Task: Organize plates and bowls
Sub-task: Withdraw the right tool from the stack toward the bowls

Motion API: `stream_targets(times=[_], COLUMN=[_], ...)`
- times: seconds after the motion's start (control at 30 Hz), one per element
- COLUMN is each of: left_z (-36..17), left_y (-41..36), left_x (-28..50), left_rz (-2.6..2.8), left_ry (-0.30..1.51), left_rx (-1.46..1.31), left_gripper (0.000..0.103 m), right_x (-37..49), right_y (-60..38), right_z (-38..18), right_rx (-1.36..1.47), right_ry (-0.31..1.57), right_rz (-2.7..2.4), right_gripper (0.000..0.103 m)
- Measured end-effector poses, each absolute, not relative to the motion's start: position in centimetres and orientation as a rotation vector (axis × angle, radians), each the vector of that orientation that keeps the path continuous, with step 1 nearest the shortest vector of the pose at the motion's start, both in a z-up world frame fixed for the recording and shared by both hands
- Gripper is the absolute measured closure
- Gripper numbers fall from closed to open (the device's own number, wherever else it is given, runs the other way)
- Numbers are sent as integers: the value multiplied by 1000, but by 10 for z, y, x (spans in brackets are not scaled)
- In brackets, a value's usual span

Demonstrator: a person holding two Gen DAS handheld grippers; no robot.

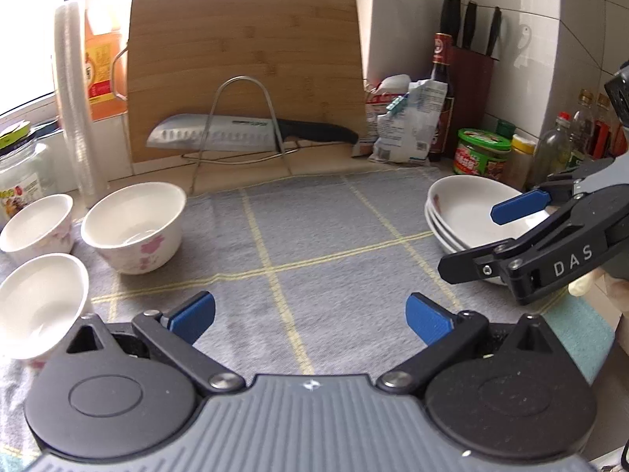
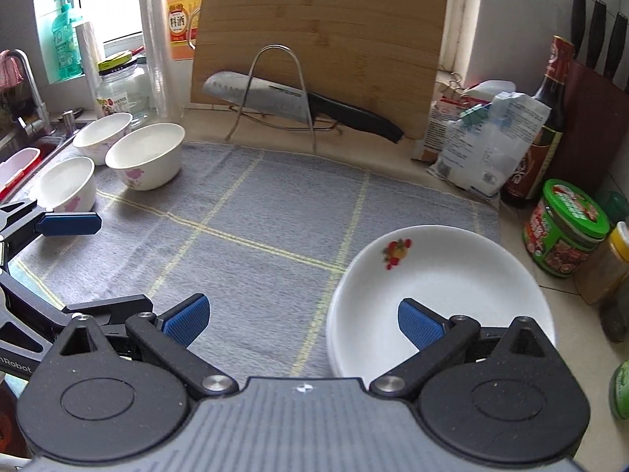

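Three white bowls with pink flowers sit on the grey checked cloth [image 1: 306, 244] at the left: a large bowl [image 1: 133, 226], a far bowl [image 1: 37, 222] and a near bowl [image 1: 41, 303]. A stack of three white plates [image 1: 468, 212] rests at the right; its top plate [image 2: 440, 295] bears a fruit print. My left gripper [image 1: 310, 316] hovers open over the cloth's middle, holding nothing. My right gripper [image 2: 302, 320] is open above the stack's left rim, its right pad over the plate. In the left wrist view the right gripper [image 1: 477, 242] straddles the stack's near edge.
A bamboo cutting board [image 1: 243, 70] leans at the back with a knife [image 1: 243, 133] on a wire rack. Bottles, jars [image 2: 566, 228] and bags [image 2: 483, 145] crowd the right edge. A glass jar [image 2: 122, 86] and the sink [image 2: 23, 157] lie left.
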State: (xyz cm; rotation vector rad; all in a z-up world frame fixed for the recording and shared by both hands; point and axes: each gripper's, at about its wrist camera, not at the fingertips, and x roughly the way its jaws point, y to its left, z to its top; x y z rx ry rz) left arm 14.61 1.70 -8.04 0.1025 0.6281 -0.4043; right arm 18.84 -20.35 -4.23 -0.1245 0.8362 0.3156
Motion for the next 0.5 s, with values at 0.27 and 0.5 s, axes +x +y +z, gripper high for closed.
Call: stream_targets(times=[0.27, 0.5], left_z=[-95, -113], left_y=[78, 126], left_x=[131, 129], left_rz=[-292, -241], left_ry=[670, 700], left_rx=[95, 111], left_gripper=[1, 1], right_x=[189, 191], right_y=[-147, -93], right_z=[-51, -55], right_rx=[-143, -167], right_ry=[845, 841], right_rz=[383, 441], right_gripper=[0, 0])
